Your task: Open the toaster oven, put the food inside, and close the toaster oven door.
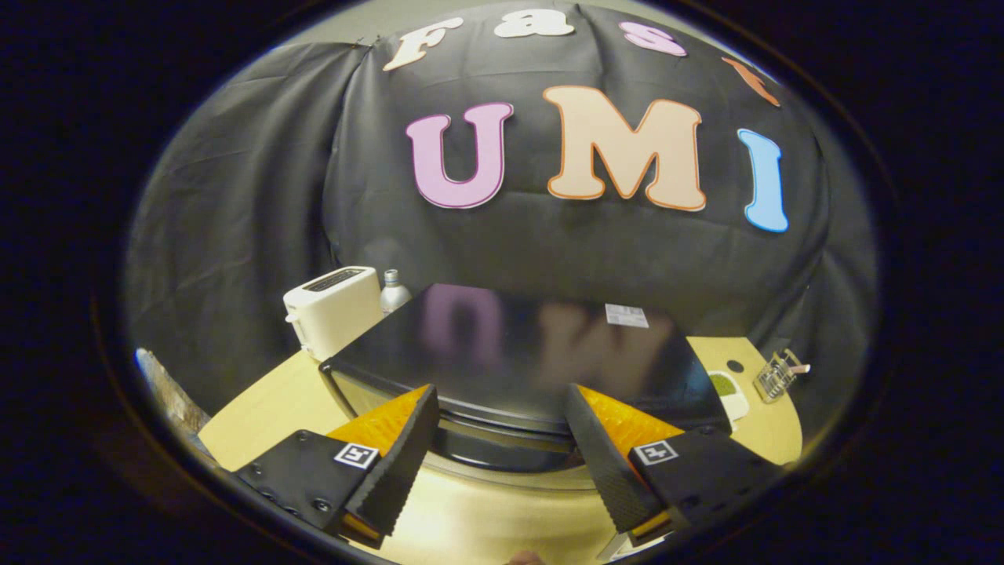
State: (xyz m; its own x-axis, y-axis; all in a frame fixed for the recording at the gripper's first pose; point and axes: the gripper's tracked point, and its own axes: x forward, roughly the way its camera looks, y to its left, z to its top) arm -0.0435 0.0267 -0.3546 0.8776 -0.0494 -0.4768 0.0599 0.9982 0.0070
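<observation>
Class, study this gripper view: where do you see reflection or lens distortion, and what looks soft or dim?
Gripper view: the toaster oven has a glossy top mirroring the wall as blurred shapes; fisheye bends the table edge; the white toaster sits in dim light; the open tongs look sharp, holding nothing.

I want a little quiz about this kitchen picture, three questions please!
1. True or false: the tongs are open and hold nothing.
2. What stands just behind the white toaster? A) a bottle B) a pan C) a cup
3. Fill in: the toaster oven's glossy top is ____ in colour.

Key: 1 true; the fingers are spread apart above the oven's front edge. 2 A, the small bottle. 3 black.
</observation>
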